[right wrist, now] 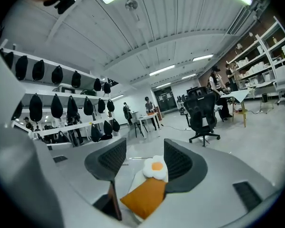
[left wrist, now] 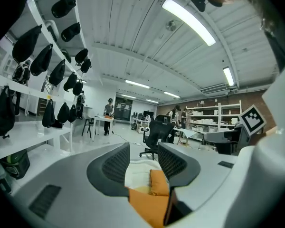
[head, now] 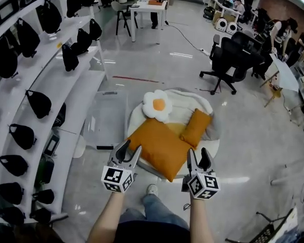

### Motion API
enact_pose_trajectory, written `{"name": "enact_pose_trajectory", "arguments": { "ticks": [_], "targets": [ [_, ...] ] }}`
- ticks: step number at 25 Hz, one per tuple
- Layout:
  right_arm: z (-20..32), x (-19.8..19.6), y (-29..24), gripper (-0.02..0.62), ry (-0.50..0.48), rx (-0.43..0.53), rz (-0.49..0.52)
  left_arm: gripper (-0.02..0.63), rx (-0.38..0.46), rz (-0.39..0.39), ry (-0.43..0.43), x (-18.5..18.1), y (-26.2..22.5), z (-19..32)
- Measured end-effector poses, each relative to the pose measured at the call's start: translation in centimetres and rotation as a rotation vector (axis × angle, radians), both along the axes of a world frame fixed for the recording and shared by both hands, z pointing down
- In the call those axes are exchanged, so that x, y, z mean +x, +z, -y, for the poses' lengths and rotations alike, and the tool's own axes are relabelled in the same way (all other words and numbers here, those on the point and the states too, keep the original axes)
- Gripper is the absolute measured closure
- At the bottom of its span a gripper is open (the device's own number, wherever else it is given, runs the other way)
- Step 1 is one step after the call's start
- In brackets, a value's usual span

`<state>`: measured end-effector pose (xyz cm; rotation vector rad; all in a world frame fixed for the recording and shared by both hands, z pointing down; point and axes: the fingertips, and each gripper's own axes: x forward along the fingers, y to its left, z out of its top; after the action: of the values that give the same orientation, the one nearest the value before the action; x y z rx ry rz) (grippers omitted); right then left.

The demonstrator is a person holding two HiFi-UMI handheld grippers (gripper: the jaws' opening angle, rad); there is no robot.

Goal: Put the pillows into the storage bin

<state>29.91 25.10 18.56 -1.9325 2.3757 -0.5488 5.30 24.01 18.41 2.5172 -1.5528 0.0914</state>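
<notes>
1. The three pillows lie together on a round white cushion (head: 209, 109) on the floor, straight ahead of the person: a large orange pillow (head: 161, 147) nearest, a small orange pillow (head: 196, 127) leaning at its right, and a fried-egg pillow (head: 157, 105) at the far side
2. The storage bin (head: 105, 121), clear and with nothing in it, stands on the floor just left of the cushion, beside the white shelving (head: 71, 87); that is close enough for a short carry, and none of the pillows is in it yet
3. The left gripper (head: 129, 150) has its jaws partly apart with nothing between the pads; it points at the near left corner of the large orange pillow
4. The right gripper (head: 197, 154) is likewise part-open and empty, aimed at the near right edge; one on each side suits a two-handed lift of a wide, soft thing, I judge
5. No brand, label or readable writing shows; the cubes on the grippers bear only black-and-white square markers
</notes>
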Motion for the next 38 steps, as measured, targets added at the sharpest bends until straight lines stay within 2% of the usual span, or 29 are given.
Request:
{"name": "enact_pose_trajectory", "arguments": {
  "ticks": [6, 14, 25, 32, 38],
  "targets": [
    [4.7, -0.1, 0.6, 0.365, -0.027, -0.024, 0.004, 0.417, -0.02, 0.009, -0.019, 0.0, 0.3, 4.8],
    [8.5, 0.6, -0.3, 0.365, -0.011, -0.019, -0.015, 0.417, -0.023, -0.009, -0.012, 0.6, 0.1, 9.1],
    [15.7, -0.1, 1.5, 0.365, -0.008, -0.06, -0.063, 0.417, -0.067, -0.004, -0.018, -1.2, 1.6, 15.4],
    [21.3, -0.9, 7.8, 0.365, -0.13, -0.17, -0.169, 0.417, -0.206, 0.006, -0.06, -1.6, 8.9, 18.7],
    [27.2, -2.6, 18.3, 0.365, -0.306, -0.303, -0.288, 0.415, -0.345, -0.015, -0.131, -2.4, 19.6, 22.2]
  ]
}}
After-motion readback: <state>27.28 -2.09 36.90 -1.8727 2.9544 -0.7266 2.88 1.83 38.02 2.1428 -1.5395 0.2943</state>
